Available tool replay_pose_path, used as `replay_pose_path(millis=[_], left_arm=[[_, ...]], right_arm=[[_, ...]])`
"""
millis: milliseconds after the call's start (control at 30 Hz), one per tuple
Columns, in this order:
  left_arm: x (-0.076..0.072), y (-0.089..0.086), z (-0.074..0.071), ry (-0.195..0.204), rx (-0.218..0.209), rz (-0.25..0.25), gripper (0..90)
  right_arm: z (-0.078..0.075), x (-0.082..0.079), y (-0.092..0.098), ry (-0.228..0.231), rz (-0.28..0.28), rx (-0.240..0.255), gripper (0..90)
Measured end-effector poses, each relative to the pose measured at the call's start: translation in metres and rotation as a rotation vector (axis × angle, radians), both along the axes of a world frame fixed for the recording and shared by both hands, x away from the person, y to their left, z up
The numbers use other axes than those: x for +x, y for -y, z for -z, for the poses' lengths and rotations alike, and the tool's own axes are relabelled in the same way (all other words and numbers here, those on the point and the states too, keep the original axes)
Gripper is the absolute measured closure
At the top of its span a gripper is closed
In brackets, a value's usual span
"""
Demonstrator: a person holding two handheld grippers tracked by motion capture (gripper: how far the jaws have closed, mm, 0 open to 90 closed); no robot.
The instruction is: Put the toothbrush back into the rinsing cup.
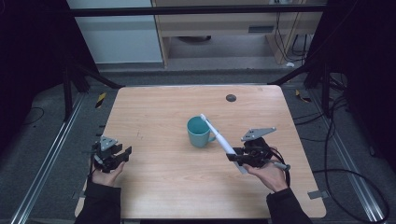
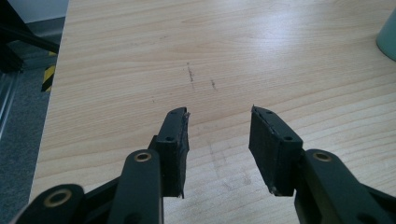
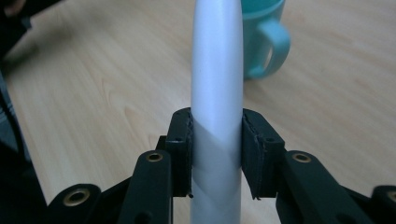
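At the nine o'clock edge of the desk (image 1: 163, 186), the left gripper (image 1: 122, 154) rests low in the person's hand, its jaws standing well apart with only bare wood between them, as the left gripper view confirms; it lies well away from the work and has nothing in hold. Toward the middle of the desk stands a teal mug (image 1: 199, 132), upright, its handle turned toward about four o'clock, and the brush end of a white electric toothbrush (image 1: 223, 142) sits right at the mug's rim, at roughly one o'clock on the opening. The toothbrush runs in one long slanted line from that rim down toward five o'clock, where its thick handle passes through the right gripper (image 1: 233, 157). In the right gripper view the jaws press on both sides of the smooth, pale grey-white handle (image 3: 217, 140), so this gripper is closed on it partway along its length. The relation that matters, I judge, is that the mug lies at about eleven o'clock from the right gripper, straight along the toothbrush's long axis, and the right hand is much the nearer one.
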State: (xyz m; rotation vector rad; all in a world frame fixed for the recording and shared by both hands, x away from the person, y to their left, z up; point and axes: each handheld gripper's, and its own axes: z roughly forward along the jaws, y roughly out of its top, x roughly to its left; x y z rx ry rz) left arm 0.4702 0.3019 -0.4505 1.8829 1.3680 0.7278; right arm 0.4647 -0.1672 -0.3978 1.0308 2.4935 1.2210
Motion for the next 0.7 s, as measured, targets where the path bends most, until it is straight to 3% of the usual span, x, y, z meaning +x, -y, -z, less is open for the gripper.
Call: replay_pose_path(millis=[100, 333, 700], left_arm=[[0.000, 0.000, 0.000, 0.004, 0.000, -0.001, 57.1], [0.000, -0.001, -0.001, 0.007, -0.005, -0.003, 57.1], [0.000, -0.002, -0.001, 0.010, -0.009, -0.004, 57.2]], right_arm=[[-0.012, 0.005, -0.003, 0.058, 0.054, 0.071, 66.3], [-0.027, 0.017, -0.010, 0.140, 0.129, 0.156, 66.3], [-0.037, 0.044, -0.032, 0.224, 0.198, 0.192, 66.3]])
